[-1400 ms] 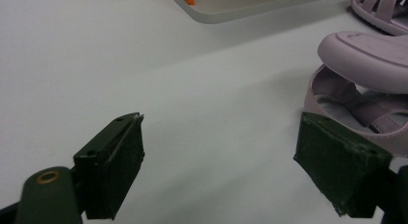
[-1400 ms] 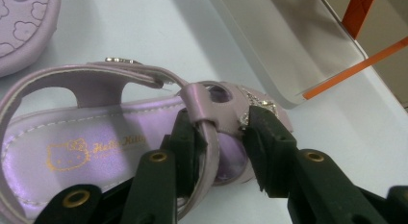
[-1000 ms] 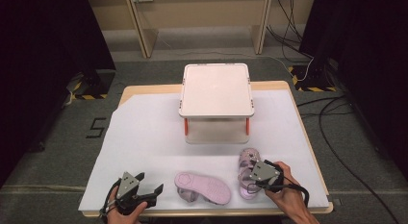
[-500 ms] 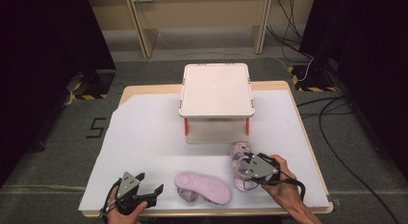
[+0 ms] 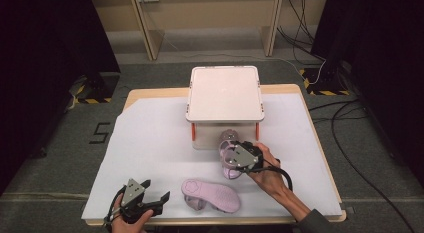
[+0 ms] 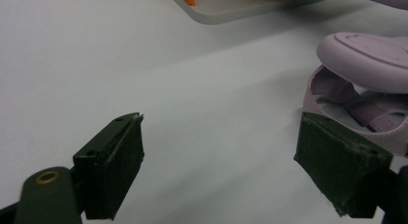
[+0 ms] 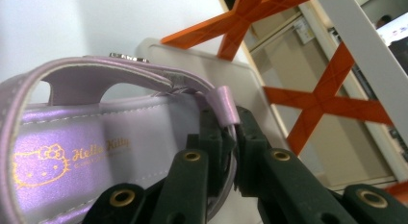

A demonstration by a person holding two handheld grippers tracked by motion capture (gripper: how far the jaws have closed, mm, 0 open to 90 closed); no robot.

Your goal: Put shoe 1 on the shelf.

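Observation:
A lilac sandal (image 5: 229, 140) is pinched by its strap in my right gripper (image 5: 227, 155), just in front of the white rack (image 5: 225, 93). In the right gripper view the jaws of that gripper (image 7: 231, 119) are shut on the strap's edge, and the printed insole of the sandal (image 7: 96, 137) fills the left. The second lilac sandal (image 5: 210, 195) lies sole up near the table's front edge. My left gripper (image 5: 157, 189) rests open to its left. In the left gripper view that gripper (image 6: 219, 123) holds nothing, and the overturned sandal (image 6: 365, 65) is beside its right jaw.
The rack has a flat top, orange legs and orange cross braces (image 7: 317, 104), plus a lower tray (image 6: 240, 5) on the white table cover (image 5: 150, 138). Black cables (image 5: 350, 123) lie on the floor to the right.
My right gripper has carried the sandal left and away from me, up to the front of the rack. The left gripper and the overturned sandal have stayed put.

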